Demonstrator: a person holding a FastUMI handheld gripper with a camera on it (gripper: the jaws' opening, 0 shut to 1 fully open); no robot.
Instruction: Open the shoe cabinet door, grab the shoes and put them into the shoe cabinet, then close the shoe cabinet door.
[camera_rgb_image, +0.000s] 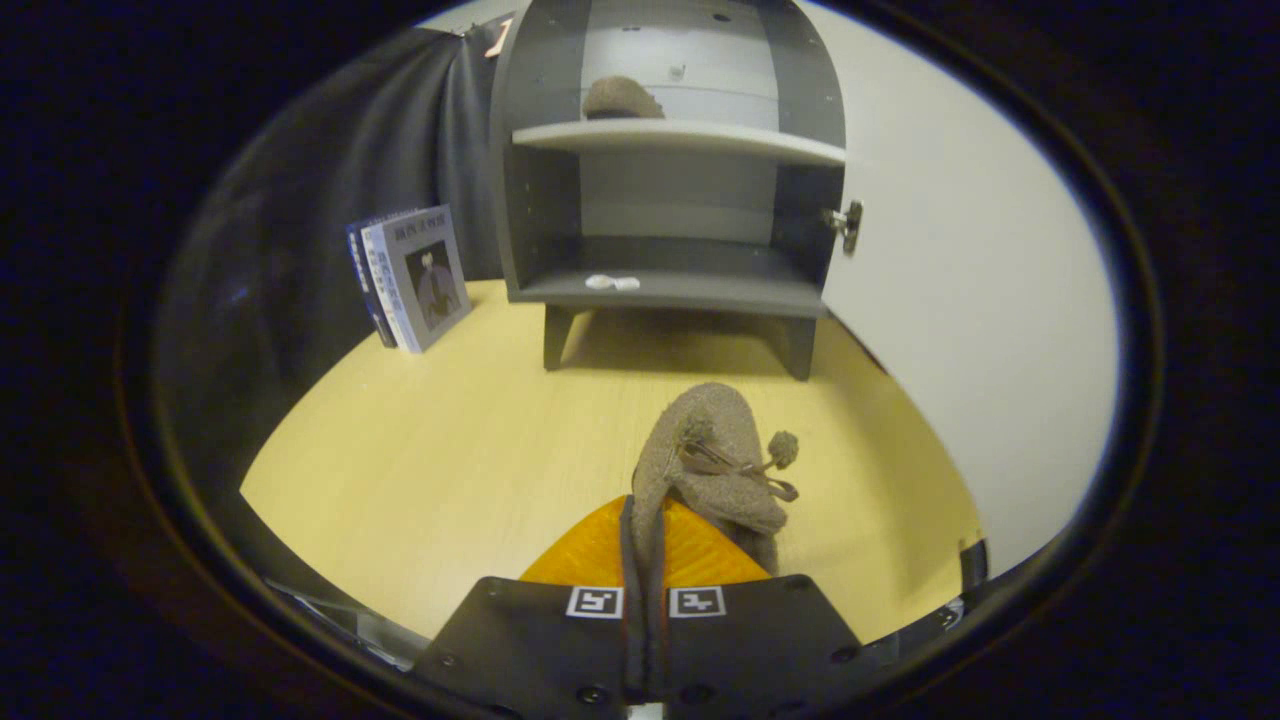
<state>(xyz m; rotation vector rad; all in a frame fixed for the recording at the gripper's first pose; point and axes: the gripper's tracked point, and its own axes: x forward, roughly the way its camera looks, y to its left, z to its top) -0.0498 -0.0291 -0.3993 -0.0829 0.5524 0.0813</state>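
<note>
My tool (645, 520) is closed on the edge of a brown suede shoe (715, 460): both fingers are pressed together with a thin fold of the shoe's side pinched between them. The rest of the shoe hangs just ahead of the fingers and leans a little to my right, its toe pointing away from me toward the cabinet. A thin lace with a small pompom (783, 446) trails off the shoe's right side. I cannot tell whether the shoe's sole touches the surface or hangs just above it.

Beyond the shoe, across a stretch of pale wooden surface (420, 460), stands the grey shoe cabinet (670, 170) on short legs. Its white door (960, 300) is swung wide open to my right, with a metal hinge (846, 224) showing at the cabinet's right edge. On the upper shelf (680, 138) lies a second brown shoe (620, 100), toward the shelf's left half. On the bottom shelf sits a small white object (611, 283), too small for me to make out.

To the left of the cabinet, a few books (410, 275) stand upright on the surface, leaning against the dark cloth wall.
</note>
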